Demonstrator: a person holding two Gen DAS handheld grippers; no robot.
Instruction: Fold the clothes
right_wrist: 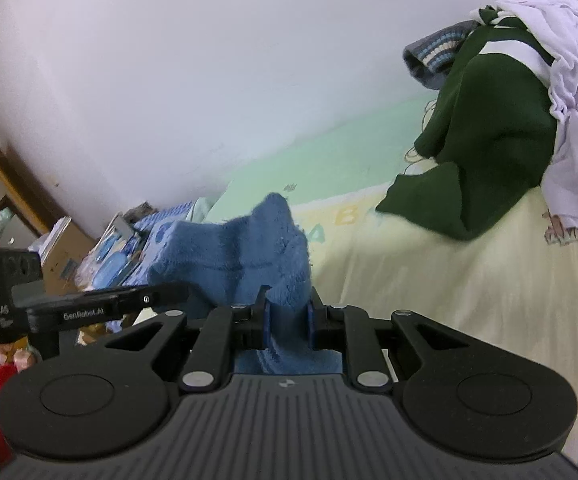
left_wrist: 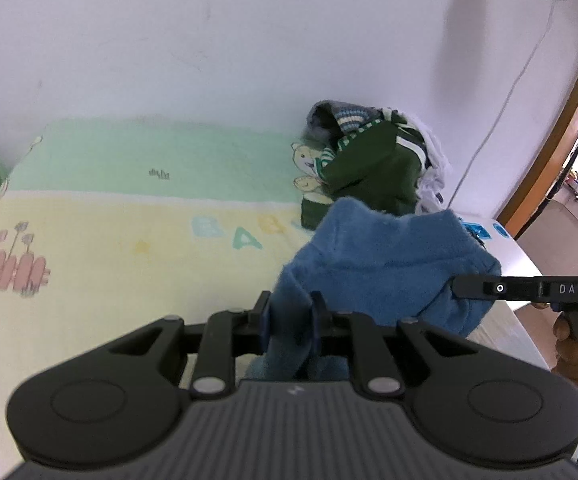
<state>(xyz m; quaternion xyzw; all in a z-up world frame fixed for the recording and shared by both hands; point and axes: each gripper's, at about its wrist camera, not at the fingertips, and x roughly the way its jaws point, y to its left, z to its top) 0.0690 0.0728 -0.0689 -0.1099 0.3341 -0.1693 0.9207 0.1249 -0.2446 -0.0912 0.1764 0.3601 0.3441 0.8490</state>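
Both the left gripper (left_wrist: 290, 322) and right gripper (right_wrist: 288, 322) clench the blue fleece garment (left_wrist: 381, 264) at lower centre; uneven pulling may slip it free.

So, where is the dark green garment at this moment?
The dark green garment lies in the clothes pile at the far right of the bed, against the wall, under a white garment.

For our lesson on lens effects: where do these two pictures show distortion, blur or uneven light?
Left wrist view: door frame bows into a curve, corners darken, bright window glare at right. Right wrist view: bed sheet edge curves, clutter at left soft, light even.
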